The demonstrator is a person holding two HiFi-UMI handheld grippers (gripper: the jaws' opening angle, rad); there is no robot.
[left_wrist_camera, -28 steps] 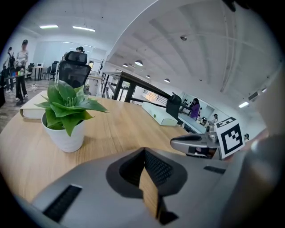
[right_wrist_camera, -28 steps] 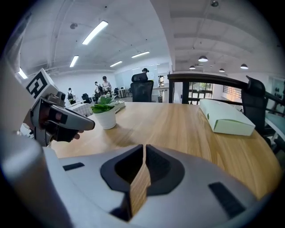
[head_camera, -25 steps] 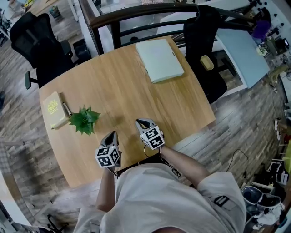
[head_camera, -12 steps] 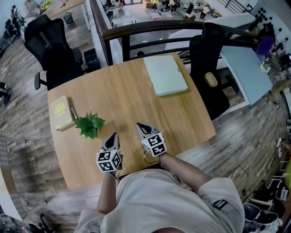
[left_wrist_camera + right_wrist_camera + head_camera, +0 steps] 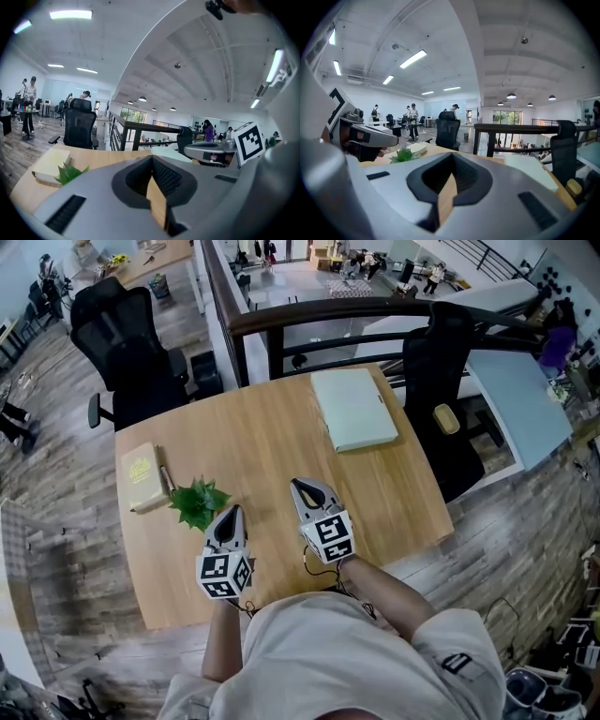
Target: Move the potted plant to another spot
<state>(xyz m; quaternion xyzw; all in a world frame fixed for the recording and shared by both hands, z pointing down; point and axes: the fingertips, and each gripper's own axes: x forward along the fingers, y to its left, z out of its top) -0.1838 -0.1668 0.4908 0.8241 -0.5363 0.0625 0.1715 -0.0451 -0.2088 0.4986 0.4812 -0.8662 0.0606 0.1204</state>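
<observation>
The potted plant (image 5: pixel 199 503), small with green leaves, stands on the wooden table (image 5: pixel 272 442) toward its left side. It also shows in the left gripper view (image 5: pixel 69 173) and the right gripper view (image 5: pixel 404 154). My left gripper (image 5: pixel 230 513) hovers just right of the plant, above the table, jaws together and empty. My right gripper (image 5: pixel 301 486) hangs farther right, over the table's middle front, also shut on nothing. Both point nearly level across the table; neither touches the plant.
A yellow book (image 5: pixel 142 476) with a pen (image 5: pixel 166 479) beside it lies left of the plant. A pale green laptop (image 5: pixel 354 409) rests at the far right. Black office chairs (image 5: pixel 131 352) (image 5: pixel 441 362) and a dark railing (image 5: pixel 309 315) stand behind the table.
Both grippers have risen above the table and tipped up toward level. The plant stays where it was beside the yellow book.
</observation>
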